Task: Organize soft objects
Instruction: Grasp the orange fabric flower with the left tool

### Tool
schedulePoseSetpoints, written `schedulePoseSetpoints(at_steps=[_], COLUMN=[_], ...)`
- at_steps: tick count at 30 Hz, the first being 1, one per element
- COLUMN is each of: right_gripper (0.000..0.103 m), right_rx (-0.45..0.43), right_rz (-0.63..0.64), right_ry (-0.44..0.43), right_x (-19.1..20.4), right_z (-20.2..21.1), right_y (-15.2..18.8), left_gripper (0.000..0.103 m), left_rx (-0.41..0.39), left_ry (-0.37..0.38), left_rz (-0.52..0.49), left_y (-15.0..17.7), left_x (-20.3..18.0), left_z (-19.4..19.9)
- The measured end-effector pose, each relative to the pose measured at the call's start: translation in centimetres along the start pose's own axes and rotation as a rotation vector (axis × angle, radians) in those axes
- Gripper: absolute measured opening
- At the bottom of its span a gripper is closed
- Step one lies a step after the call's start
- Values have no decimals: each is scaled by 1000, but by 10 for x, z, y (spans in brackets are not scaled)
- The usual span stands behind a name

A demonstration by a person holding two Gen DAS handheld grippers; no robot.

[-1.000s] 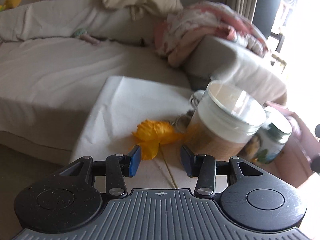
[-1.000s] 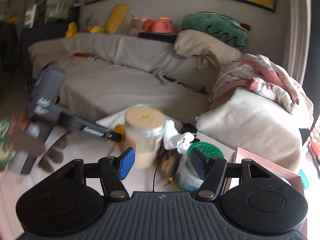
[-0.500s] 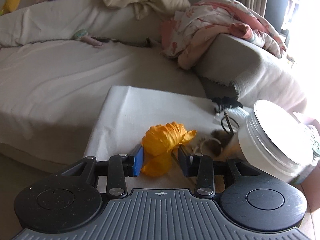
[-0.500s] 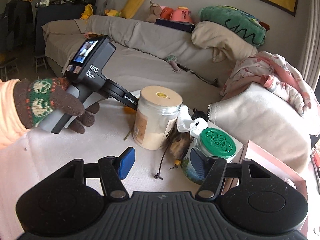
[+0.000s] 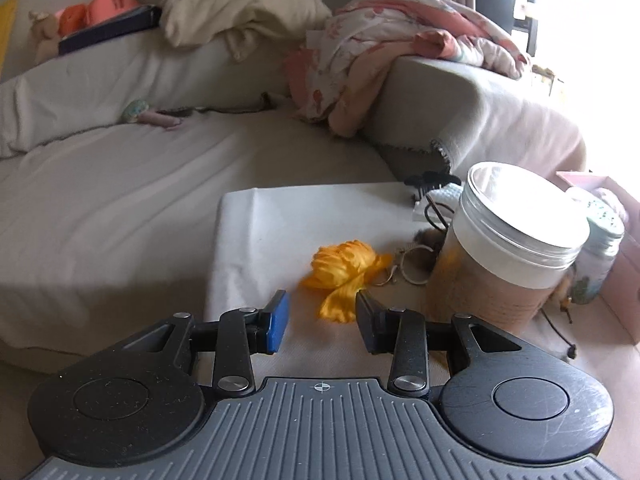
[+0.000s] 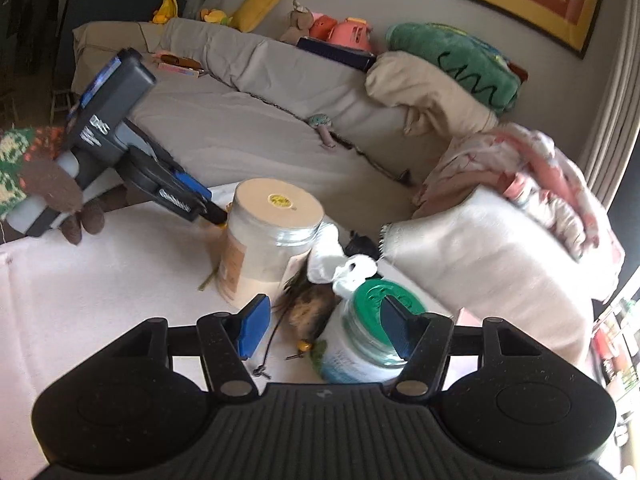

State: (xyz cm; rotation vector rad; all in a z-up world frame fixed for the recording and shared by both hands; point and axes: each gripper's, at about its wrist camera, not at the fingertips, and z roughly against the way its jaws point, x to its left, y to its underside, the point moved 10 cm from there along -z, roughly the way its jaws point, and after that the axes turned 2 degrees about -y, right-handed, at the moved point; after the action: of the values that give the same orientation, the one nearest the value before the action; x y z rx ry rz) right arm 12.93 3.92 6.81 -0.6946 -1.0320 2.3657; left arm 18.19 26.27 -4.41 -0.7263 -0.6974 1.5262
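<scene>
The orange flower [image 5: 347, 270] lies on the white cloth [image 5: 280, 224], left of the big jar [image 5: 508, 240] and just ahead of the left gripper [image 5: 322, 318], whose jaws stand apart, clear of it. Half a second ago the petals sat between those pads; now the gripper is drawn back. The right gripper [image 6: 324, 330] hangs open behind the green-lidded jar [image 6: 370, 330]. No label reads clearly. Beyond the big jar, a grey sofa [image 5: 140, 184] carries heaped blankets [image 5: 400, 60].
</scene>
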Motion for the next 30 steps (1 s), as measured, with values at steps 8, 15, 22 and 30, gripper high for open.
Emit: schedulePoseSetpoints(at_steps=[8,15,22,30], right_gripper=[62,62,62,50], right_rx=[42,50,22,0], right_rz=[-47,-54,-21,166], right_ry=[-52,-69,-43,69], right_x=[5,-1,-4,3], right_z=[-7,2,1,-31], right_y=[20,37,30,-5], left_gripper=[41,39,42,44], left_rx=[34,85,88,119], left_ry=[97,10,41,113], left_rz=[273,78,-162,-136], left_y=[-33,-23,-6,8], left_x=[0,-10,-13,-18], left_z=[-23,-46,-32,-27])
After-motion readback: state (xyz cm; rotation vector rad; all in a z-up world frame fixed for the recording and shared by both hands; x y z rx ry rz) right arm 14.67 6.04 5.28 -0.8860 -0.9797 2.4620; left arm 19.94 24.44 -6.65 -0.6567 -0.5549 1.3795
